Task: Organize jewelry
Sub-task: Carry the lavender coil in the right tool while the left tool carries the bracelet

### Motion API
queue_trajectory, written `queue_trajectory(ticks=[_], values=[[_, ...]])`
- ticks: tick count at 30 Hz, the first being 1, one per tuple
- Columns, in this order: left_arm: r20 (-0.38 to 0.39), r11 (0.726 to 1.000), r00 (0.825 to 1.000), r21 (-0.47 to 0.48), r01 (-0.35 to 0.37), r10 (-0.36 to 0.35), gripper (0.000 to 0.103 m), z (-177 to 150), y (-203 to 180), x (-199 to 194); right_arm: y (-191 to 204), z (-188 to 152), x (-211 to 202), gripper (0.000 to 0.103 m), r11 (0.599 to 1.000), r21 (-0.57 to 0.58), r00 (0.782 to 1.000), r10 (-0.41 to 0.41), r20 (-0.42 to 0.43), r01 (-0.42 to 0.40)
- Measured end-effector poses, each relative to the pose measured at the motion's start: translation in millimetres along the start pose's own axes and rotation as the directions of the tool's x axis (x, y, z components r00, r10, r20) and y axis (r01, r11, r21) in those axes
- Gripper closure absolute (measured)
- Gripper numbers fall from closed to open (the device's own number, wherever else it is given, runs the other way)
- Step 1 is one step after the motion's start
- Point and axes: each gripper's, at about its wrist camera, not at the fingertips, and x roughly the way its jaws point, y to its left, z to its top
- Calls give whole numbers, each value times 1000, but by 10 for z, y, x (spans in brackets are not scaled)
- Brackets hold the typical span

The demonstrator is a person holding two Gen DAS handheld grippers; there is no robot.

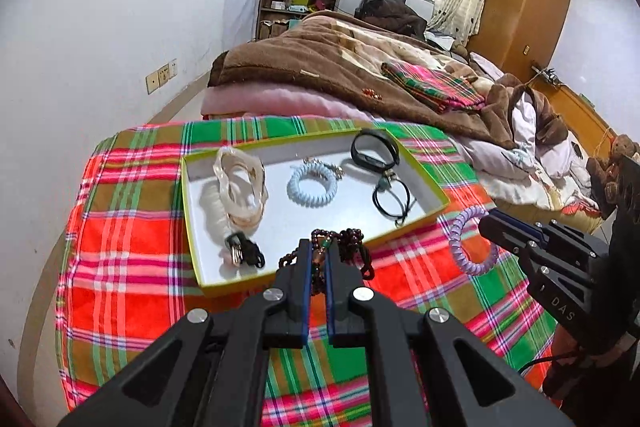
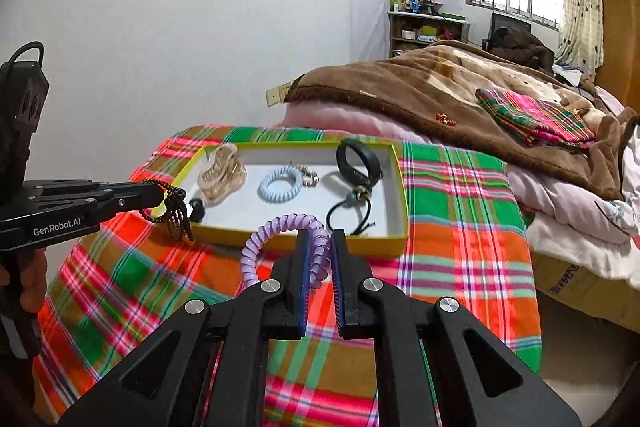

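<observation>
A shallow yellow-rimmed tray lies on a plaid cloth. In it are a clear hair claw, a pale blue coil band, a black wristband, a black hair tie and a small black clip. My left gripper is shut on a dark bead bracelet at the tray's near edge. My right gripper is shut on a purple coil band just in front of the tray.
The plaid cloth covers a round-edged surface. Behind it is a bed with a brown blanket and a folded plaid cloth. A white wall is to the left.
</observation>
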Motion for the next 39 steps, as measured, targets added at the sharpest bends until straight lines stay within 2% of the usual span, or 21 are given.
queue_trajectory(ticks=[11, 16, 27, 39], values=[[14, 1000, 1000, -8, 6, -6, 97, 290, 33, 201, 17, 299, 321, 93, 1000, -2, 1000, -2, -3, 2], [-2, 1000, 1000, -15, 5, -5, 97, 345, 62, 341, 9, 372, 527, 93, 1000, 4, 1000, -6, -24, 7], [-56, 1000, 998, -27, 7, -9, 97, 246, 124, 612, -28, 352, 990, 93, 1000, 11, 994, -17, -106, 18], [-111, 1000, 994, -16, 5, -7, 97, 163, 130, 782, -10, 311, 1271, 93, 1000, -12, 985, -20, -170, 18]])
